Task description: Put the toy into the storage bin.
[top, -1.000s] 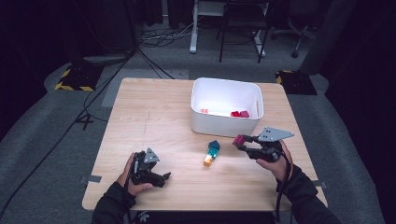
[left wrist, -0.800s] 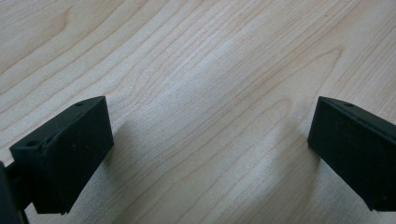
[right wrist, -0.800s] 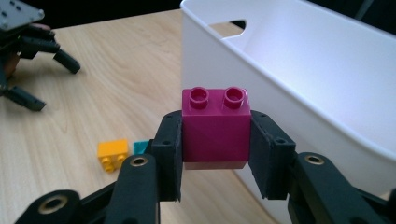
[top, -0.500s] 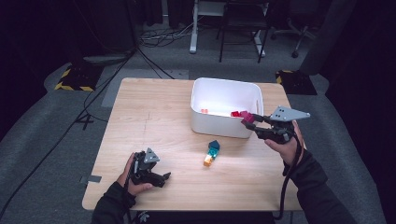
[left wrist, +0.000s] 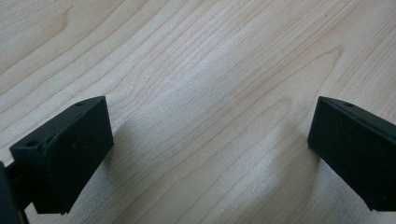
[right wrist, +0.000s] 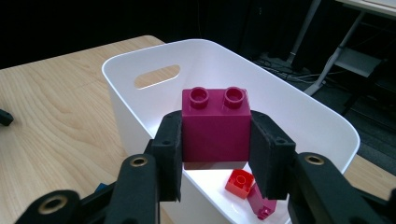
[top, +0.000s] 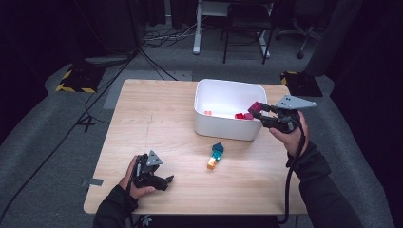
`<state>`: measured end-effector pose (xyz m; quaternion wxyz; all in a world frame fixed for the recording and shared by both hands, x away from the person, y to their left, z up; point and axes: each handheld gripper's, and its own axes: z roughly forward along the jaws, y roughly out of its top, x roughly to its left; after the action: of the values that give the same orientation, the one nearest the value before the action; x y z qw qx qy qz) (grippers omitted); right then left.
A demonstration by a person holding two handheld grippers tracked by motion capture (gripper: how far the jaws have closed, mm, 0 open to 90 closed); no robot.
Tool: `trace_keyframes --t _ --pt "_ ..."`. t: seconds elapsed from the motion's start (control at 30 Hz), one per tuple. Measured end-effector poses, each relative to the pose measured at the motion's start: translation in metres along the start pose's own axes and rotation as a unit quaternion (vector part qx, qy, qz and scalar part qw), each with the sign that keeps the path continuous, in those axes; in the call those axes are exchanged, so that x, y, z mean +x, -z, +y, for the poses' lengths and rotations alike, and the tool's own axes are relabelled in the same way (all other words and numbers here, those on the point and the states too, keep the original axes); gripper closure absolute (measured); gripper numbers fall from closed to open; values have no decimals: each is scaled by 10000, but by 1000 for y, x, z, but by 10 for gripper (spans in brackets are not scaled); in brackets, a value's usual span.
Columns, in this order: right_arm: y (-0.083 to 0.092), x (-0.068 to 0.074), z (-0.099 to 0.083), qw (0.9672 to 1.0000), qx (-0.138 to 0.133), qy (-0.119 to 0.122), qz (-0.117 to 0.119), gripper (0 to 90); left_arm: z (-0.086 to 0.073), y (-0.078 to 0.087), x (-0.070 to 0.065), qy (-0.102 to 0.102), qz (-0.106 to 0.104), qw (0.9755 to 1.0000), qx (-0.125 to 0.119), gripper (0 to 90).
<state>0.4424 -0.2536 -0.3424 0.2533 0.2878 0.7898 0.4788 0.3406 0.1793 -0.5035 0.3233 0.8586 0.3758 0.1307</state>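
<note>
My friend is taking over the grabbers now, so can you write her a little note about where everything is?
Right gripper: shut on the magenta block, held over the white bin.
Left gripper: open, holding nothing, low over the table.
Done: red blocks and a small orange piece lie in the bin.
Left: drop the magenta block in, then probably fetch the teal and orange blocks on the table.

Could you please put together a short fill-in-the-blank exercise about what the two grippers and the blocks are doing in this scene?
1. The right gripper grips a ____ block over the white bin.
2. The left gripper rests on the table with its jaws ____.
3. On the table in front of the bin lie a teal block and an ____ block.

Missing words: magenta; open; orange
</note>
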Motion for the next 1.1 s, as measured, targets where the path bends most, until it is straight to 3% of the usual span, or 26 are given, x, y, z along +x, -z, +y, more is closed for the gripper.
trace_keyframes --t 0.13,0.47,0.63,0.67,0.9,1.0,1.1 --pt "-8 -5 1 9999 72 21 -110 594 0 0 0 -3 5 10000 1 3" --pt "-26 -15 0 9993 202 -285 -110 594 0 0 0 -3 13 10000 0 3" --pt "-35 -15 -1 9991 324 -166 -225 591 0 0 0 -2 -1 10000 3 3" --pt "-36 -16 -2 9991 293 -247 -206 591 0 0 0 0 -2 10000 1 3" --pt "-41 -22 -2 9986 364 -252 -297 575 0 0 0 -1 -2 10000 1 3" --pt "-43 -24 -1 9981 361 -443 -250 523 0 0 0 -1 -2 10000 1 3" --pt "-37 -20 2 9987 295 -355 -216 526 0 0 0 0 -3 10000 2 3"
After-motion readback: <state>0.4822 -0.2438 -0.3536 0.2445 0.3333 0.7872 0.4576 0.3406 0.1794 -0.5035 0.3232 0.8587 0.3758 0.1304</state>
